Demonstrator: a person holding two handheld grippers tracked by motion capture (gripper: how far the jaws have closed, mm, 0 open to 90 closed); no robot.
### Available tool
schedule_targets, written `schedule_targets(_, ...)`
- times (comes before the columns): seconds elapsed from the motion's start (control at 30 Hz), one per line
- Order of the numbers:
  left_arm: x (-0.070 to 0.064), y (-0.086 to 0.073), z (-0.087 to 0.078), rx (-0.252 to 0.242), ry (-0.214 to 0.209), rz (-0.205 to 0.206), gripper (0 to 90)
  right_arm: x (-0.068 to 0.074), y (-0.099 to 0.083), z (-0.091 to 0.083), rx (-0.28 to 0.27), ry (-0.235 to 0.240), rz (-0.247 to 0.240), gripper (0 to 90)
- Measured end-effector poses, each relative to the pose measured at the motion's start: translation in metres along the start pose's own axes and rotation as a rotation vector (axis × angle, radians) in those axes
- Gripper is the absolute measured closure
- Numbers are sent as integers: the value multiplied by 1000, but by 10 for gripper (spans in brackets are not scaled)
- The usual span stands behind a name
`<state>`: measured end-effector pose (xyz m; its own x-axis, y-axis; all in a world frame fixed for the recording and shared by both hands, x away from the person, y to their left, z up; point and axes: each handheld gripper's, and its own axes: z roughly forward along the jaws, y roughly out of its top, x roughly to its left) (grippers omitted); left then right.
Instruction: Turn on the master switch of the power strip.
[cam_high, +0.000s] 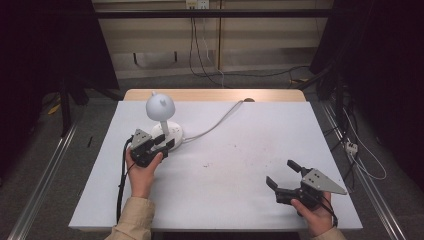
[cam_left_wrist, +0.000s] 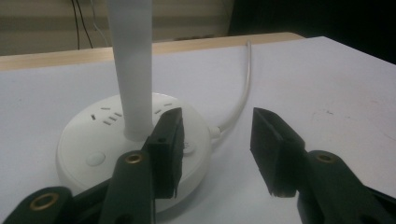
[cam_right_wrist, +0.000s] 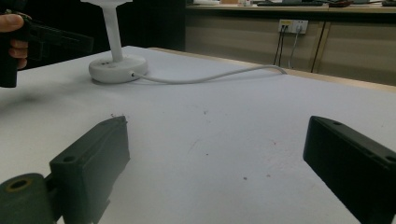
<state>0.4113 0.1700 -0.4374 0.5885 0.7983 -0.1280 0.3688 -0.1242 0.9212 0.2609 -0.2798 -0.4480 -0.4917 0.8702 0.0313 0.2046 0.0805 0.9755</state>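
Observation:
A white desk lamp (cam_high: 160, 107) with a round head stands on a round white base (cam_high: 169, 133) at the table's left. The base (cam_left_wrist: 93, 140) carries socket slots and a button, and its stem (cam_left_wrist: 132, 65) rises straight up. My left gripper (cam_high: 165, 144) is open at the base's near edge; in the left gripper view (cam_left_wrist: 215, 149) one jaw hangs over the base's rim and the other is off to its side. My right gripper (cam_high: 282, 172) is open over bare table at the front right, holding nothing (cam_right_wrist: 215, 158). The lamp (cam_right_wrist: 112, 56) shows far off in the right gripper view.
A white cord (cam_high: 215, 124) runs from the lamp's base to the table's far edge (cam_high: 215, 95). The white tabletop (cam_high: 235, 160) carries small specks in the middle. Cables lie on the floor to the right (cam_high: 355, 150). Metal rails flank the table.

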Motion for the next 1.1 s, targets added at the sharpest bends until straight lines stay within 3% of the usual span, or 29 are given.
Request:
schedule_targets(0.3,0,0,6,18,6,-5,598,0,0,0,0,1,3,66)
schedule_targets(1.1,7,-1,18,77,80,-9,804,0,0,0,-2,5,5,67)
